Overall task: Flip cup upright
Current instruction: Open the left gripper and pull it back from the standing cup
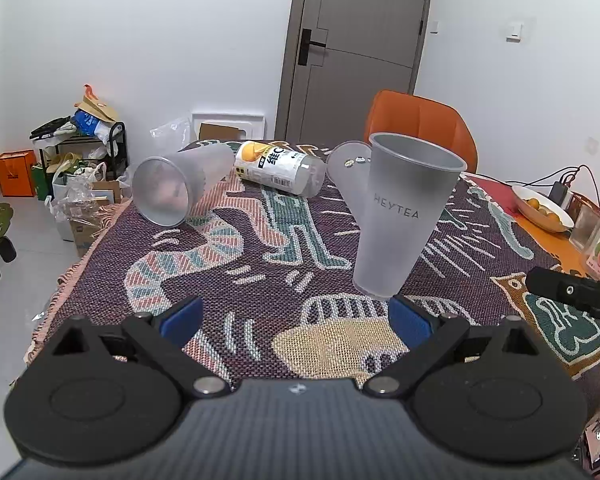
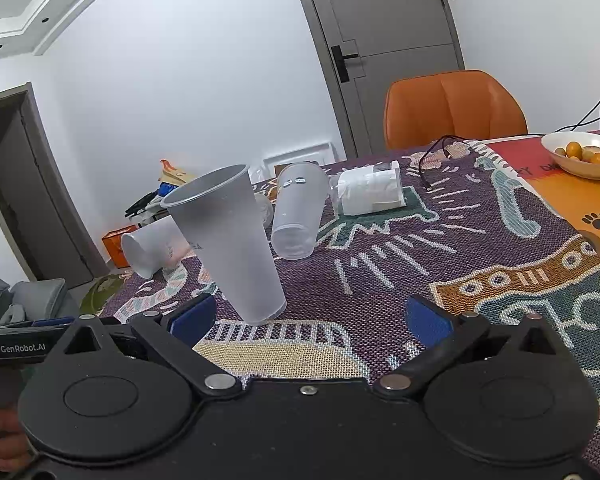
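Observation:
A frosted HEYTEA cup (image 1: 404, 216) stands upright on the patterned cloth, mouth up; it also shows in the right wrist view (image 2: 228, 240). A second frosted cup (image 1: 176, 188) lies on its side at the far left (image 2: 152, 246). A third clear cup (image 1: 350, 178) lies on its side behind the upright one (image 2: 298, 210). My left gripper (image 1: 296, 314) is open and empty, its right pad just below the upright cup's base. My right gripper (image 2: 310, 318) is open and empty, the upright cup standing just beyond its left pad.
A labelled plastic bottle (image 1: 278, 166) lies on its side at the back of the table (image 2: 370, 192). A bowl of oranges (image 2: 584, 154) and a black cable (image 2: 436, 160) are at the right. An orange chair (image 1: 420, 124) stands behind the table. Clutter is on the floor at left.

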{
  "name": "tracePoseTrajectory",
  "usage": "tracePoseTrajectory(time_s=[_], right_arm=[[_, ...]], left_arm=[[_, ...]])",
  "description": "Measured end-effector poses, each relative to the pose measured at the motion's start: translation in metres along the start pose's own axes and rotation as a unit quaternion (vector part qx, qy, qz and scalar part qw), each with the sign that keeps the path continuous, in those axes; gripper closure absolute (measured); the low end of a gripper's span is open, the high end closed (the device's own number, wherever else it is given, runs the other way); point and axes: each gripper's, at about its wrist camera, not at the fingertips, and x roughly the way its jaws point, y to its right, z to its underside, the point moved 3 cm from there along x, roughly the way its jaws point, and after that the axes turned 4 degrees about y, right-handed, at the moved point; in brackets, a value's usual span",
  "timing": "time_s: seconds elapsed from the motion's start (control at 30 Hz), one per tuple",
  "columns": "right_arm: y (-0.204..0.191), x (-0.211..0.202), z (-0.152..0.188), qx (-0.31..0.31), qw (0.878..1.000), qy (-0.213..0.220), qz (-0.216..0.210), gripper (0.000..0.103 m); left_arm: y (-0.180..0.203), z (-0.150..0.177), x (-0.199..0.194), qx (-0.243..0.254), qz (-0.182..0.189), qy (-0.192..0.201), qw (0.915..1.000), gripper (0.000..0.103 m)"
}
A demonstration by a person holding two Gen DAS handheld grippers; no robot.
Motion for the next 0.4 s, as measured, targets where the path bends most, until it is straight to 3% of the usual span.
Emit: tracePoseTrajectory(time_s=[0.4], right_arm=[[-0.0007,0.0019,0.0013,0.000,1.000,-0.004,0.001,0.000]], left_arm=[[-0.0028,0.0000,0.0036,-0.004,0.000,-0.001,1.0000,0.005]])
